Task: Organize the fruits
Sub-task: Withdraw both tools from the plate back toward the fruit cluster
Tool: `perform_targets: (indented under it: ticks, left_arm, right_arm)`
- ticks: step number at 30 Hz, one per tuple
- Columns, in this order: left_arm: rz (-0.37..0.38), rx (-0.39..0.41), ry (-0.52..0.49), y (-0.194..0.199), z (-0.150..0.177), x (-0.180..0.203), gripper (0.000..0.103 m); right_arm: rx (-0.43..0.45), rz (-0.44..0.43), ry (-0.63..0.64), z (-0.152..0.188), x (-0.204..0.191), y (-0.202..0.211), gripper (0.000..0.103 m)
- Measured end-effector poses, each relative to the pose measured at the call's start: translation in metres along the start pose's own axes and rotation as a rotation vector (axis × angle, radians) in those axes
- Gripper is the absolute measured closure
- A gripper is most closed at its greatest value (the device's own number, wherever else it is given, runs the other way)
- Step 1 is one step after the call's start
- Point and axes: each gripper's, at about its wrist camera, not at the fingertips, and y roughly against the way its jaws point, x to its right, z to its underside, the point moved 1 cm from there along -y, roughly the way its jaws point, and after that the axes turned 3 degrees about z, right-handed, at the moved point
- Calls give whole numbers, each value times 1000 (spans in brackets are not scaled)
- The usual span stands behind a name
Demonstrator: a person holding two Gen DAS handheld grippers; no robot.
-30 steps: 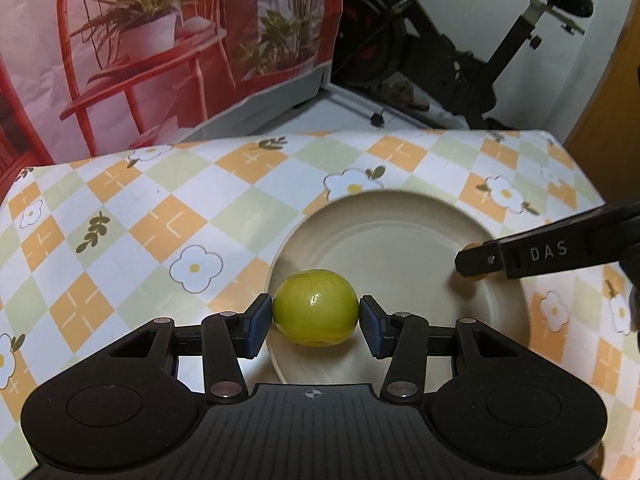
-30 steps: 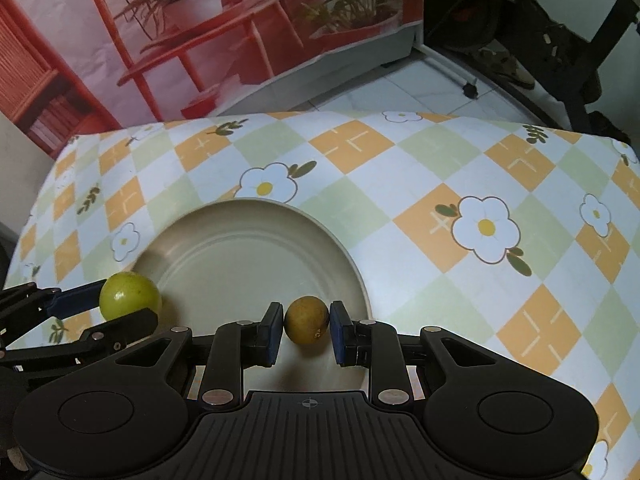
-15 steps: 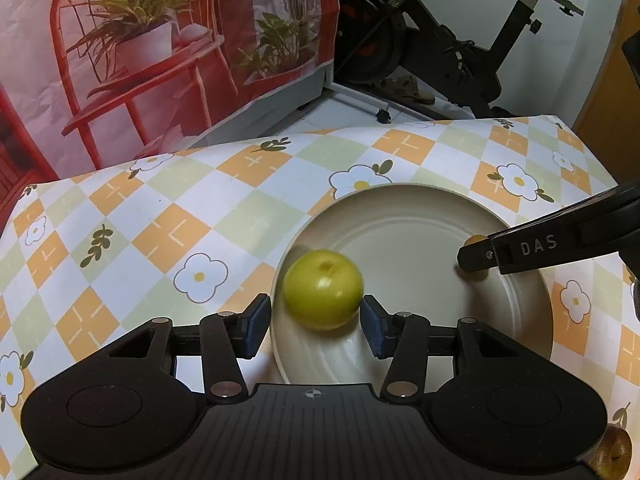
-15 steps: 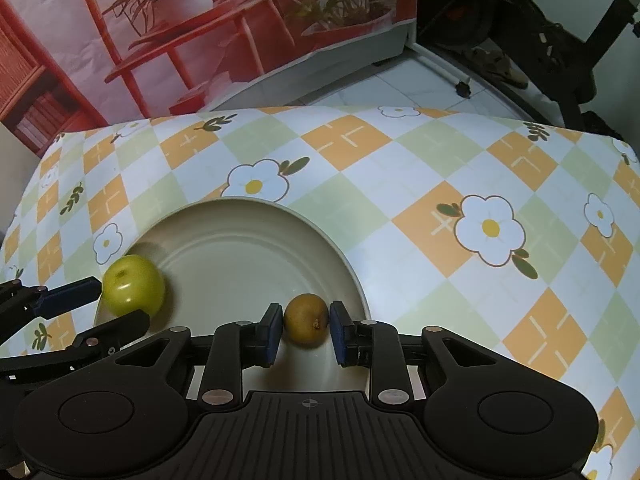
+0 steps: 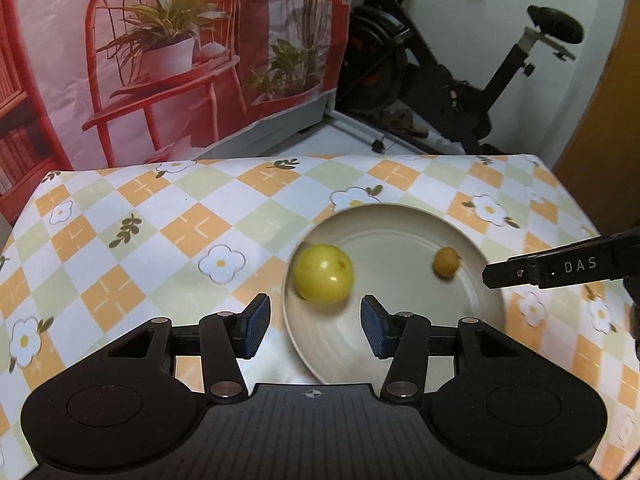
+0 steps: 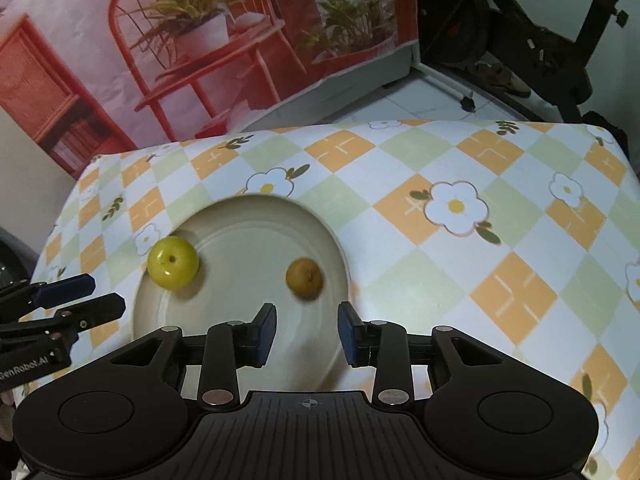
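Now both fruits on plate: green apple ahead of left hand-held gripper, brown fruit ahead of right hand-held gripper; both agape, empty.

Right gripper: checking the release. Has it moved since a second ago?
Yes. The right gripper has opened and backed toward the plate's near rim, leaving the small brown fruit on it.
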Motion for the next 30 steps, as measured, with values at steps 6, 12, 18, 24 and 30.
perform_targets:
  ticks: [6,12,18,24,30]
  left_arm:
    - [32,6,-13,19,22,9,50]
    - [64,-23,-4,25,40,15,50]
    - [118,-71,23,21,53,19,50]
    - [162,-149,45,10,62,23,50]
    - [194,-225,90,2,70,25,49]
  right_arm:
    - [30,-11,-4,31,0,17,70]
    - [65,-84,-96,50,-1,33,70]
    - [59,-69,-82,59,-9,38,69]
    - [28,-50,-45,68,-17,35,69]
    - [13,-55,-39,72,-18,34,69]
